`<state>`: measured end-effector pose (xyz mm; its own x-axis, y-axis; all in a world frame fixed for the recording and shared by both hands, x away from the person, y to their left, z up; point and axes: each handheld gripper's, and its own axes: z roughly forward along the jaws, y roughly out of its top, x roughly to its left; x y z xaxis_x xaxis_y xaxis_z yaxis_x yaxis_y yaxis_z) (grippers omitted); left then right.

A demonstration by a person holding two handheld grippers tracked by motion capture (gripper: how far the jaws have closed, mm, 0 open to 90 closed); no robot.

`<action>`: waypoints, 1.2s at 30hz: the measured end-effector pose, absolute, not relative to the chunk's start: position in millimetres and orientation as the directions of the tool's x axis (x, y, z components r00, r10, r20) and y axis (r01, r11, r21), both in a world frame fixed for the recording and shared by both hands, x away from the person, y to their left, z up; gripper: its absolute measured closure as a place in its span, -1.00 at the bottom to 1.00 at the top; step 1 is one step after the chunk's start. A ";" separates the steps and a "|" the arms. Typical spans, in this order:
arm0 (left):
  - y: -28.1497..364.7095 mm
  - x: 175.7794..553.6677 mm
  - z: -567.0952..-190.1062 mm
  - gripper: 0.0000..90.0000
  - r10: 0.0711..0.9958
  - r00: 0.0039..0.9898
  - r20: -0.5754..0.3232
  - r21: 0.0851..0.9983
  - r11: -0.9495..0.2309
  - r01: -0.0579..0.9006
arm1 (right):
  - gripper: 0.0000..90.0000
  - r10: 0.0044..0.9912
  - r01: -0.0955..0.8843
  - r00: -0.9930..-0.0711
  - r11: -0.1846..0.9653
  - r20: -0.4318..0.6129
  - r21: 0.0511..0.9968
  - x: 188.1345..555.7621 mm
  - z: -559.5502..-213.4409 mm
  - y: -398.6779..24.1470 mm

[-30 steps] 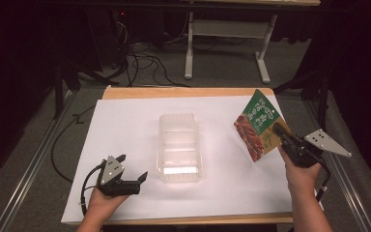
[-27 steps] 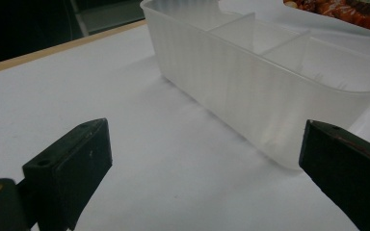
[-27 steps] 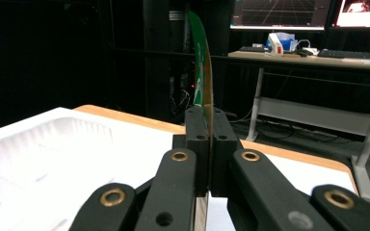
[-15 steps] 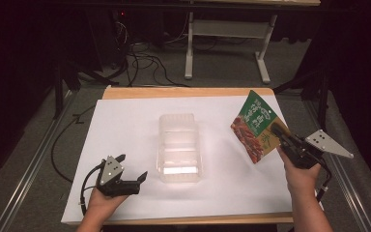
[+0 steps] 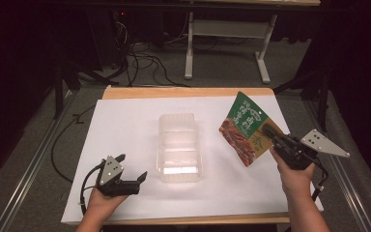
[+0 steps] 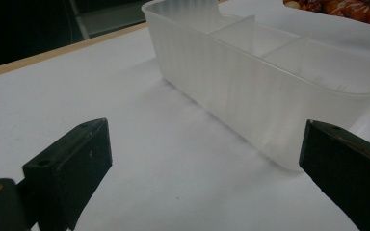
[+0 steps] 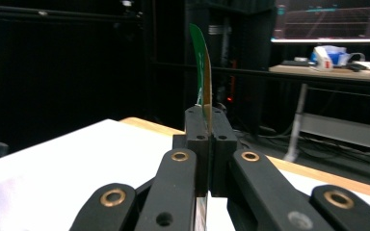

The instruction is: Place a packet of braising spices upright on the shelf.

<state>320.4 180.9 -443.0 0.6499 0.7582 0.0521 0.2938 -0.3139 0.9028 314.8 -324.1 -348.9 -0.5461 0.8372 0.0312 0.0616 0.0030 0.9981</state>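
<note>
With the snack pouch [image 5: 245, 129] drifting slightly inward since the earlier frame, I am keeping the right hand-held gripper [image 5: 270, 133] clamped on its edge, carrying it above the tabletop [image 5: 125, 125] toward the clear container [image 5: 178, 147].

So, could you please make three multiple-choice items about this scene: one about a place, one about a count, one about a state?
1. Where is the clear container?
A. on the white table cover, between the two grippers
B. on the floor
C. in the left gripper

2. How many compartments does the container have?
A. one
B. three
C. six

3. How are the jaws of the left gripper?
A. shut on the container
B. open, holding nothing
C. shut on the pouch

Answers:
1 A, it stands mid-table on the white table cover.
2 B, two dividers split it.
3 B, the jaws stand wide apart; the right gripper pinches the snack pouch.
</note>
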 end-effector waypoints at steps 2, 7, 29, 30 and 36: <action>181.5 320.5 -443.0 -0.89 0.759 0.649 0.052 0.903 -0.313 0.293 | 1.00 0.820 0.058 -0.571 -0.006 0.038 0.998 314.0 -346.4 -320.5; 183.7 320.5 -442.8 -0.89 0.764 0.643 0.049 0.903 -0.308 0.298 | 1.00 0.790 0.051 -0.612 -0.009 0.038 0.999 313.2 -339.6 -308.9; 190.1 318.4 -440.9 -0.89 0.773 0.633 0.043 0.912 -0.289 0.291 | 1.00 0.689 0.046 -0.723 -0.025 0.051 0.999 328.4 -324.1 -255.8; 189.8 318.6 -440.6 -0.89 0.770 0.636 0.048 0.912 -0.294 0.286 | 1.00 0.686 0.049 -0.726 -0.028 0.054 0.998 328.0 -322.7 -253.9; 190.0 320.4 -441.9 -0.89 0.773 0.633 0.039 0.910 -0.289 0.296 | 1.00 0.663 0.037 -0.748 -0.030 0.048 0.999 328.7 -317.9 -242.5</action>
